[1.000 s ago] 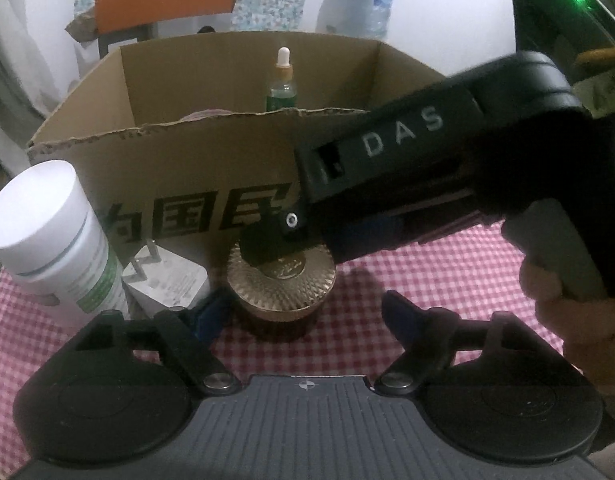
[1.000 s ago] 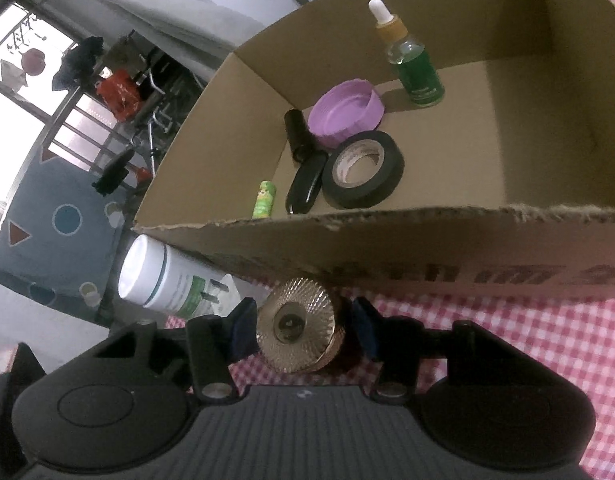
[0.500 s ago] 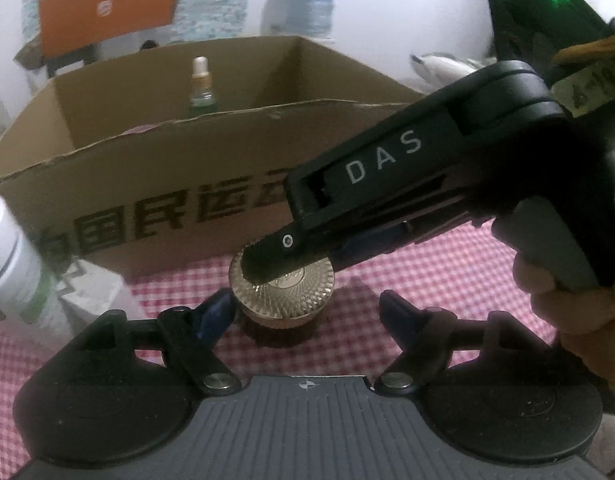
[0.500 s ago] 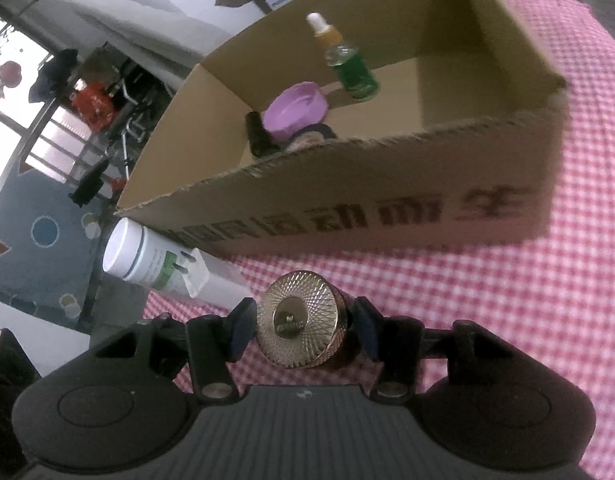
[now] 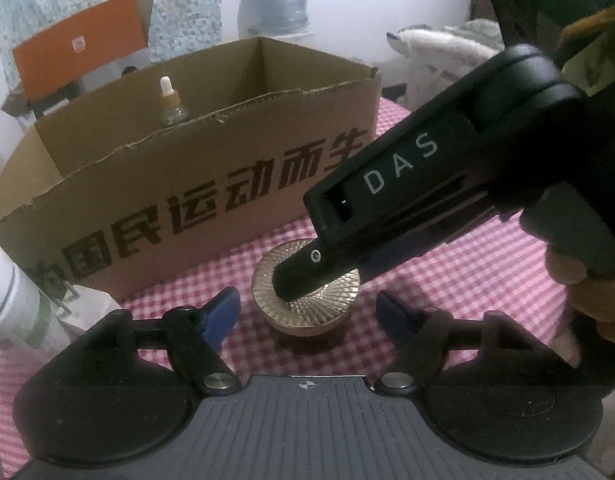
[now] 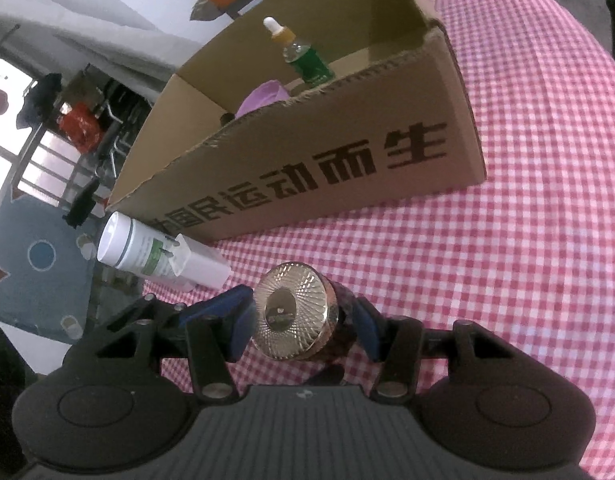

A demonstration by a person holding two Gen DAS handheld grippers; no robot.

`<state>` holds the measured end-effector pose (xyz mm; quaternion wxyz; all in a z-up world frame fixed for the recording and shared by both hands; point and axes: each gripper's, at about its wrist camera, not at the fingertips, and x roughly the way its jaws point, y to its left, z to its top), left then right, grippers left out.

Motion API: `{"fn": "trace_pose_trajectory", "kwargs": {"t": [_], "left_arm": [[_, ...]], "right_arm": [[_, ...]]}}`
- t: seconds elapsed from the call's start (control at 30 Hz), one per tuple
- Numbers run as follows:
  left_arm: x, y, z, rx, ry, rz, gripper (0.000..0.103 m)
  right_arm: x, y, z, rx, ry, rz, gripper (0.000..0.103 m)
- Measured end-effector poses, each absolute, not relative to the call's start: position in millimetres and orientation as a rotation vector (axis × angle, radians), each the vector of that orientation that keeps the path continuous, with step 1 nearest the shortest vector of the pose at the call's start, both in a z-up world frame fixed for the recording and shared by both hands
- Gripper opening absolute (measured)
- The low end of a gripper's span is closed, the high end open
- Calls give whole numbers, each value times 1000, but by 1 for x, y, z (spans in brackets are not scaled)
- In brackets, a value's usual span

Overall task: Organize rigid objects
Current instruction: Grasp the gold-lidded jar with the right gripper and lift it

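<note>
A dark jar with a ribbed gold lid [image 6: 295, 316] sits between the blue pads of my right gripper [image 6: 303, 324], which is shut on it. In the left wrist view the same jar [image 5: 307, 308] lies between the blue fingertips [image 5: 221, 312] of my left gripper [image 5: 307, 314]. Those jaws are closing, with gaps on both sides of the jar. The right gripper's black body [image 5: 427, 184] reaches in from the right and covers part of the lid. The cardboard box [image 6: 307, 148] stands just beyond, holding a green dropper bottle [image 6: 307, 60] and a purple lid [image 6: 263, 96].
A white bottle [image 6: 131, 248] and a white plug [image 6: 195, 264] lie by the box's left front corner. The red checked cloth [image 6: 527, 200] runs on to the right of the box. A person's hand [image 5: 587, 288] holds the right gripper's handle.
Both grippers have drawn back from the box and shifted right along its front, carrying the jar. The left jaws have narrowed a little. The white bottle has slid toward the left edge.
</note>
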<state>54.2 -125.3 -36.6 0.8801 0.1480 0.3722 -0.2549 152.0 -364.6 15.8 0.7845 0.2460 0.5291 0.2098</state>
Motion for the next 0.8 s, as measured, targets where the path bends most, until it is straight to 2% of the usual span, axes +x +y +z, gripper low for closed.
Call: {"fn": "trace_pose_trajectory", "kwargs": {"t": [0.27, 0.8], "left_arm": [[53, -133, -42, 323, 810, -491, 57], [54, -140, -40, 321, 849, -460, 57]], "right_arm": [[150, -369, 9, 578, 1140, 450, 56], [141, -379, 9, 599, 1145, 464, 56]]}}
